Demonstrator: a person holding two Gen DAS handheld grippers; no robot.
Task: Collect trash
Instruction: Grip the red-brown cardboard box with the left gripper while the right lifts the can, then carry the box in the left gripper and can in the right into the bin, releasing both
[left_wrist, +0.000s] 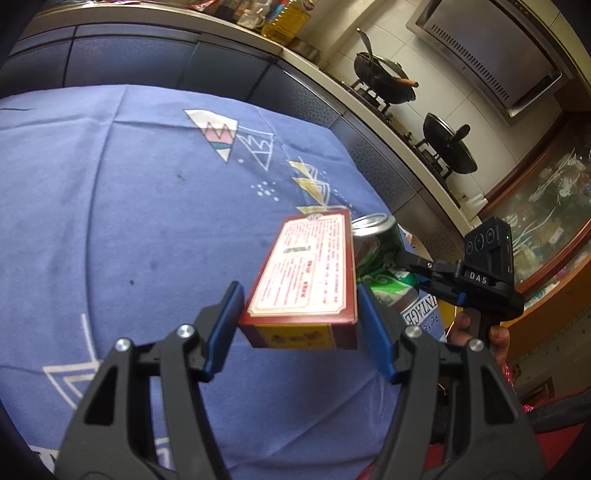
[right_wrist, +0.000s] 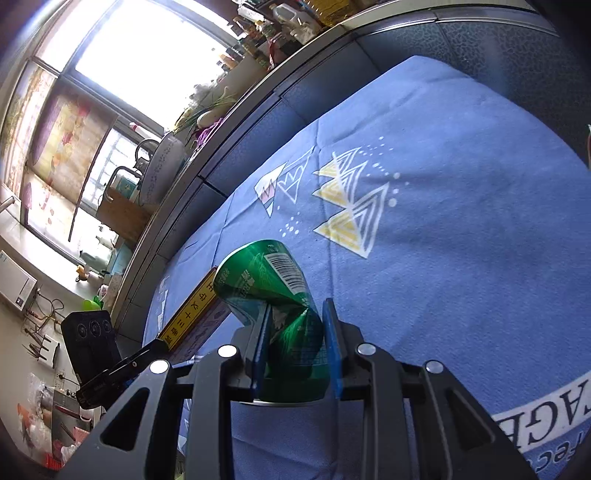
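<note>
Both pieces lifted off the blue cloth (left_wrist: 110, 203): left gripper (left_wrist: 299, 314) clamped on red box (left_wrist: 306, 273), right gripper (right_wrist: 297, 341) squeezing crushed green can (right_wrist: 273, 291); dropping off remains, no bin visible.

Blue patterned tablecloth (left_wrist: 129, 221) spread over the table; behind it, a counter with a black wok (left_wrist: 384, 79), lidded pot (left_wrist: 448, 147) and oil bottle (left_wrist: 284, 20).

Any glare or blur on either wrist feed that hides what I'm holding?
Left wrist: even light, box sharp, edges bent by fisheye. Right wrist: window blown out white, can still clear with streaky reflections, slight softness at the rim.
</note>
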